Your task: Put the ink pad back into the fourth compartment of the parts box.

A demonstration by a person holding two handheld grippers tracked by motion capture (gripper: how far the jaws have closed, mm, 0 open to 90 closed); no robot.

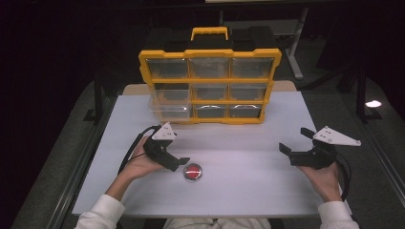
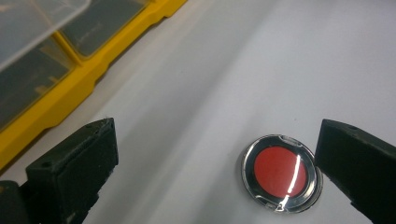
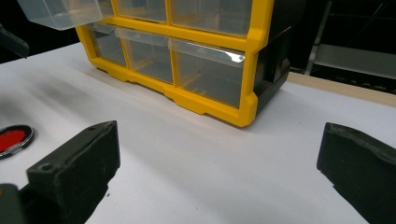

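Observation:
A small round tin (image 1: 193, 171) with a red face under a clear lid and a silver rim lies flat on the white table. My left gripper (image 1: 180, 164) hovers just left of it, open. In the left gripper view the tin (image 2: 281, 173) lies on the table close to the right jaw, and nothing is between the jaws of the left gripper (image 2: 217, 135). My right gripper (image 1: 295, 140) is held open over the table's right side, empty. The right gripper view shows the open right gripper (image 3: 219, 135) facing the organizer, with the tin (image 3: 11, 139) far left.
A yellow and black organizer (image 1: 210, 81) with clear drawers stands upright at the back centre of the table (image 1: 248, 191). One clear drawer (image 1: 169, 110) in its left column is pulled out toward me. The organizer's lower right corner (image 3: 247, 112) lies ahead of the right gripper.

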